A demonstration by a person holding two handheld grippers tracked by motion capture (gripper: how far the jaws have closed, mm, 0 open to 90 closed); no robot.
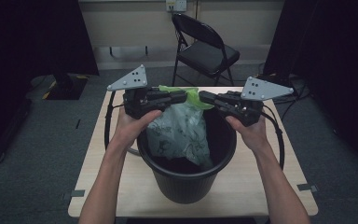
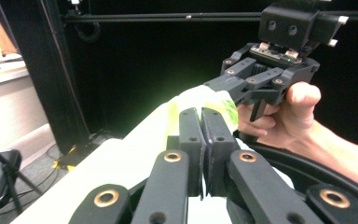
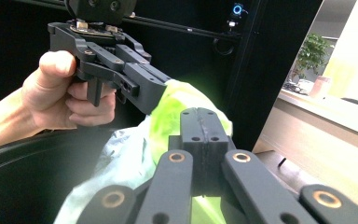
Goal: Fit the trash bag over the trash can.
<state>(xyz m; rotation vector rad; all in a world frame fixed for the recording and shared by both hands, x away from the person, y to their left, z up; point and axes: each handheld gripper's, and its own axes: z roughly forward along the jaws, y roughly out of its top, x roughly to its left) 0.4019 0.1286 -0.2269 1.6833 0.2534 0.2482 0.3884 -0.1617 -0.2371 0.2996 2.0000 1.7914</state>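
Both grippers were held above the black bin, which stood on the wooden table. The left gripper had its jaws pressed together on the green rim of the bag; the right gripper likewise had its jaws clamped on that rim, just beside the other. The bag hung from the two holds, its pale printed body trailing down inside the bin.

Judgement: the step in hand appeared to be opening the bag's mouth to line the bin. To do it well, the grippers should draw apart evenly, keep the film taut without tearing, and carry the rim outward over the bin's edge before either hold is released.
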